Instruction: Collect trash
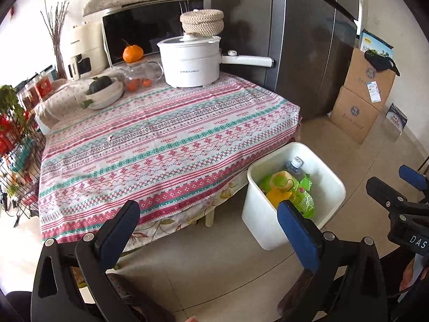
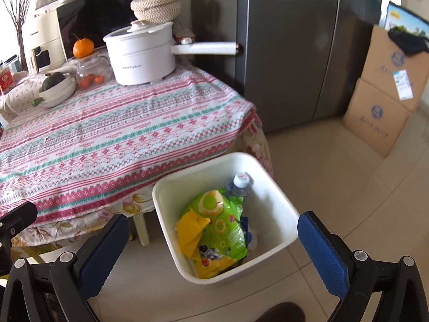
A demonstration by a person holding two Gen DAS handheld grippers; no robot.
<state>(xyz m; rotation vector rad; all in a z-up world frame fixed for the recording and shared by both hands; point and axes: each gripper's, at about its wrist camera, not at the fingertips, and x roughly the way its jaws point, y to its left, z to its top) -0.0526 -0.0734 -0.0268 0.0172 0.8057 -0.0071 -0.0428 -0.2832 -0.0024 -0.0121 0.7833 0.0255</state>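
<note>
A white trash bin point(image 1: 256, 222) point(image 2: 167, 214) stands on the tiled floor by the table's near right corner. Inside lie a green snack bag point(image 1: 301, 200) point(image 2: 222, 228), a yellow wrapper point(image 1: 276, 196) point(image 2: 189, 232) and a clear plastic bottle point(image 1: 295, 165) point(image 2: 240, 183). My left gripper point(image 1: 209, 209) is open and holds nothing, hanging over the table's front edge left of the bin. My right gripper point(image 2: 214, 218) is open and holds nothing, above the bin's near side. A tiny white scrap point(image 1: 110, 138) point(image 2: 46, 140) lies on the patterned tablecloth point(image 1: 161, 147) point(image 2: 107, 134).
At the table's back stand a white pot point(image 1: 190, 64) with woven coasters on its lid, a glass teapot point(image 1: 139, 73), an orange point(image 1: 132, 53) and stacked bowls point(image 1: 106, 95). Behind are a dark fridge point(image 1: 308, 53) and cardboard boxes point(image 1: 359, 94). A wire rack point(image 1: 18, 161) flanks the left.
</note>
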